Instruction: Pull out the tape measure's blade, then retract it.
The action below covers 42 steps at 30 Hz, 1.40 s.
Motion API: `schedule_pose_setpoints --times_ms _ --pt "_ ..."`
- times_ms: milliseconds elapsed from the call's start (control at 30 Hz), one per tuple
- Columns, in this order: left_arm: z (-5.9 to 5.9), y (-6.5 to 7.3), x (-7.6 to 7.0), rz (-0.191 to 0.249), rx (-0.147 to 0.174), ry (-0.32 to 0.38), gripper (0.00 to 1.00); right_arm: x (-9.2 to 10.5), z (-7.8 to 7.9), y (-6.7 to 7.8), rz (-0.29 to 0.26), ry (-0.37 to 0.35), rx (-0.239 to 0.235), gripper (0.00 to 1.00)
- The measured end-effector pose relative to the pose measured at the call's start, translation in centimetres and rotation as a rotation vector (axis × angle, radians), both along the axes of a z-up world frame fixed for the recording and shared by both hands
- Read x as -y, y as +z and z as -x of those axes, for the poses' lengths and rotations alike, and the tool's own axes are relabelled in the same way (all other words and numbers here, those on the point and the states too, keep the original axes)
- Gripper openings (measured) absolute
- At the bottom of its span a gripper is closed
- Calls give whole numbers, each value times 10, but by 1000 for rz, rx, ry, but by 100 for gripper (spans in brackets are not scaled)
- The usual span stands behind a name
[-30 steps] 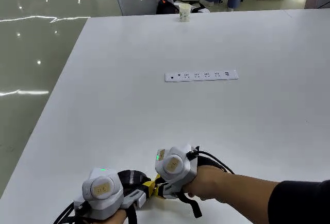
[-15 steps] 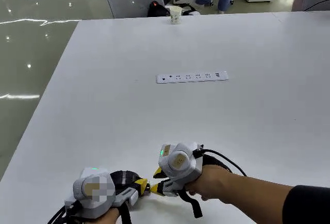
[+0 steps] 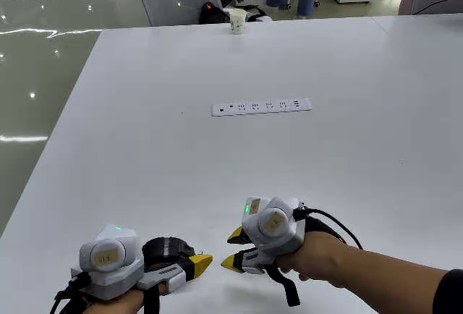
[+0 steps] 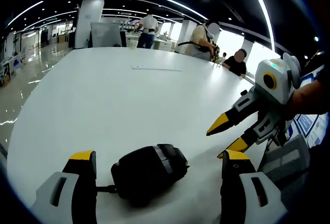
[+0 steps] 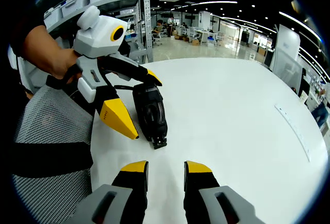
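Observation:
A black tape measure (image 4: 149, 171) lies on the white table (image 3: 181, 162), its blade drawn in. My left gripper (image 4: 158, 157) is open, with one jaw on each side of the case and a gap to both. From the right gripper view, the left gripper (image 5: 143, 108) straddles the tape measure (image 5: 153, 111). My right gripper (image 5: 166, 166) is open and holds nothing, a short way off from the case. In the head view the tape measure (image 3: 166, 247) sits at the left gripper (image 3: 184, 255), and the right gripper (image 3: 230, 249) faces it from the right.
A white power strip (image 3: 260, 105) lies mid-table. A paper cup (image 3: 237, 19) stands at the far edge. The table's left edge drops to a glossy floor (image 3: 36, 75). People stand and sit beyond the table.
My right gripper has drawn back to the right, away from the left gripper and the tape measure, and its jaws now stand apart. The head camera has shifted too.

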<state>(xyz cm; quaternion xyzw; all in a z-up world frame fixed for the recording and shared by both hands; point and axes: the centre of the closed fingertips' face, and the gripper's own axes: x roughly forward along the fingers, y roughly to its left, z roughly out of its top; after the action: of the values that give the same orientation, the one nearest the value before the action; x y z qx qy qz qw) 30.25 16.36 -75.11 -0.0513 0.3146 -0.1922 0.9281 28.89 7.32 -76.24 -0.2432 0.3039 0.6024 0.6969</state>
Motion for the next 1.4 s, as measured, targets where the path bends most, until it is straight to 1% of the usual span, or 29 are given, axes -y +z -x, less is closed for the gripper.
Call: schedule_pose_setpoints --times_ms 33,100,133,167,200,267,300,367,400,500,567,633,700,733,767,833,1033,1133,1267,1400 --pt "0 1 2 1 8 -24 99 2 0 2 -3 -5 3 25" --pt "1 2 2 -1 8 -48 99 5 -1 3 -8 -14 -1 26" --pt "3 5 11 73 5 -78 99 8 -2 3 -9 -26 -8 27" --pt "4 3 8 64 -9 -77 99 9 -2 3 -12 -35 -15 28" --pt "7 1 6 36 -20 -97 99 11 0 4 -21 -42 -28 29" --pt "8 1 8 43 -20 -121 99 14 -1 4 -21 -49 -29 32" --pt "10 -1 6 35 -33 -127 99 17 0 5 -24 -54 -28 32" --pt "15 -4 4 6 -44 -154 99 21 1 3 -23 -53 -29 33" --pt "16 -6 3 8 -49 -166 99 24 2 2 -16 -51 -25 34" --pt "19 -7 -2 25 -59 -175 99 33 3 0 -10 -57 -26 36" --pt "22 -6 -4 20 -61 -186 99 40 4 1 -13 -67 -33 37" --pt "25 -2 -5 34 -56 -196 99 48 4 0 -11 -75 -36 40" --pt "27 0 -7 -2 -37 -226 99 57 4 0 -12 -87 -44 42" --pt "28 -1 -7 -12 -35 -238 99 60 5 1 -14 -91 -46 43" --pt "29 -1 -7 -16 -39 -244 99 64 5 1 -16 -96 -45 44" --pt "28 1 -12 -17 -28 -241 99 74 5 1 -15 -101 -47 46" --pt "33 8 -20 -19 -24 -256 99 100 2 3 -11 -127 -48 50" --pt "36 9 -25 -14 -33 -260 99 112 -1 7 -20 -152 -48 52" --pt "39 9 -28 -28 -28 -273 99 126 -3 7 -26 -182 -52 54" --pt "42 9 -29 -23 -40 -274 99 138 -2 7 -26 -198 -52 56"
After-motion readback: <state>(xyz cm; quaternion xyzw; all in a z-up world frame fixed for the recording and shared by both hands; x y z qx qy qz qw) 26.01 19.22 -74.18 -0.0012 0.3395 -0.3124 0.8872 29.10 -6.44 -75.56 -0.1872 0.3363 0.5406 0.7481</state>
